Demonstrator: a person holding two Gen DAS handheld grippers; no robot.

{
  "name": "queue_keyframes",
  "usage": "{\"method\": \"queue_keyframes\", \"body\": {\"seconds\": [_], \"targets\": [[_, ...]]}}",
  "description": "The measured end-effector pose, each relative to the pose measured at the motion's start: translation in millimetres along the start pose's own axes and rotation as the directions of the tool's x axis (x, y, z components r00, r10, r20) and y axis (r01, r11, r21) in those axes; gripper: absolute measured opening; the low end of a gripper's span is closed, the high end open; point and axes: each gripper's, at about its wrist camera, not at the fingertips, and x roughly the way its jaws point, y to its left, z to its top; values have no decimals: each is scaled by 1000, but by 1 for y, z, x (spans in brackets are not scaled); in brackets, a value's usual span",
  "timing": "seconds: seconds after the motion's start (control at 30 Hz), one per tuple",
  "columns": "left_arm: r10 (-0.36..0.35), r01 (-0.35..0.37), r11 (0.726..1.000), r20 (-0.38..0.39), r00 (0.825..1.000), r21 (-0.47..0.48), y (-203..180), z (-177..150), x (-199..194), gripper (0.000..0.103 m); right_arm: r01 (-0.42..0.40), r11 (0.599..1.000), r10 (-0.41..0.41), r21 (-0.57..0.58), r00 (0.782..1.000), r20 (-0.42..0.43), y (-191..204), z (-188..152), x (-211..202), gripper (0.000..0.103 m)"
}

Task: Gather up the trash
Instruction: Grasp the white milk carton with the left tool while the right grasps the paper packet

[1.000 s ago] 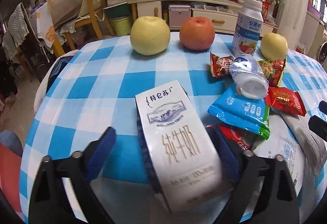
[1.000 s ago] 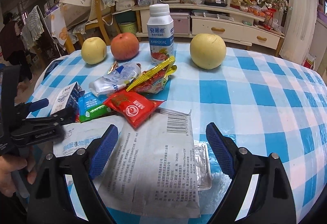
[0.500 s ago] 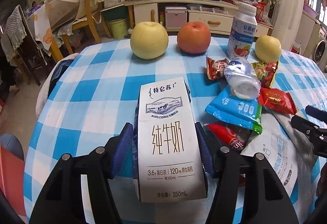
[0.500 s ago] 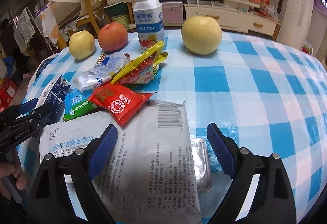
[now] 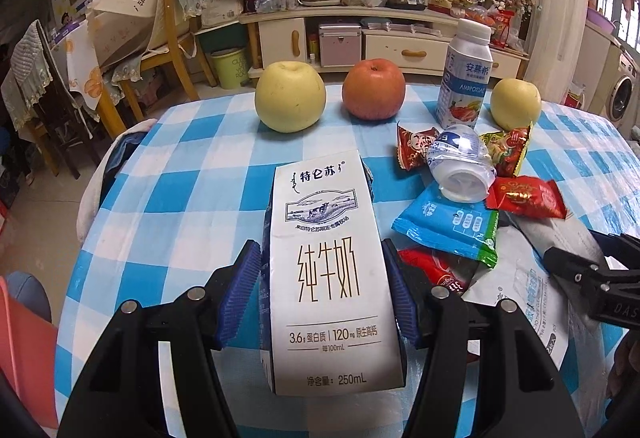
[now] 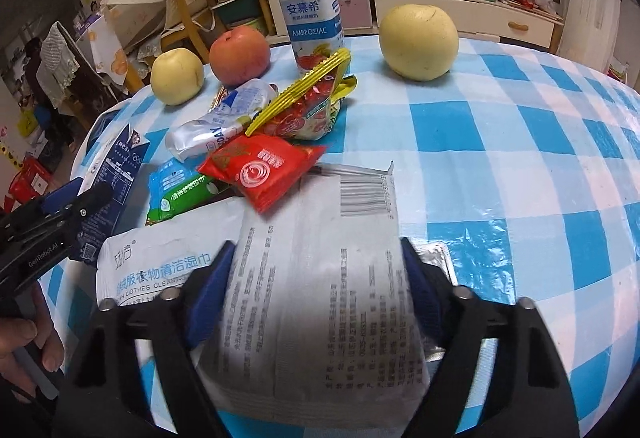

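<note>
A white and dark-blue milk carton [image 5: 324, 238] lies on the blue-checked table [image 5: 180, 206], and my left gripper [image 5: 320, 258] is shut on it, with a blue pad against each side. My right gripper [image 6: 316, 250] is closing on a white wipes packet [image 6: 320, 298], which bows up between the pads. Beyond it lie a red wrapper [image 6: 260, 166], a blue-green wrapper [image 6: 176, 190], a crushed clear bottle [image 6: 220, 122] and a yellow-red snack bag [image 6: 308, 106]. The right wrist view shows the left gripper [image 6: 60, 214] with the carton [image 6: 116, 174] at the left edge.
At the back of the table stand a yellow pear [image 5: 290, 98], a red apple [image 5: 374, 90], an upright yoghurt bottle [image 5: 464, 78] and another pear [image 5: 516, 104]. A foil blister pack [image 6: 436, 266] lies under the packet's right side. Chairs [image 5: 132, 38] stand beyond the table's left edge.
The left jaws closed onto the milk carton, which straightened between them. The right jaws narrowed onto the wipes packet, which now bulges upward.
</note>
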Motion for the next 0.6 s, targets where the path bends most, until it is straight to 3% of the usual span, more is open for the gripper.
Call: {"method": "queue_keyframes", "body": {"seconds": [0.2, 0.6], "targets": [[3, -3, 1000, 14, 1000, -15, 6, 2, -5, 62, -10, 1000, 10, 16, 999, 30, -3, 0, -9, 71], [8, -8, 1000, 59, 998, -6, 5, 4, -26, 62, 41, 999, -44, 29, 993, 111, -7, 0, -46, 71]]}}
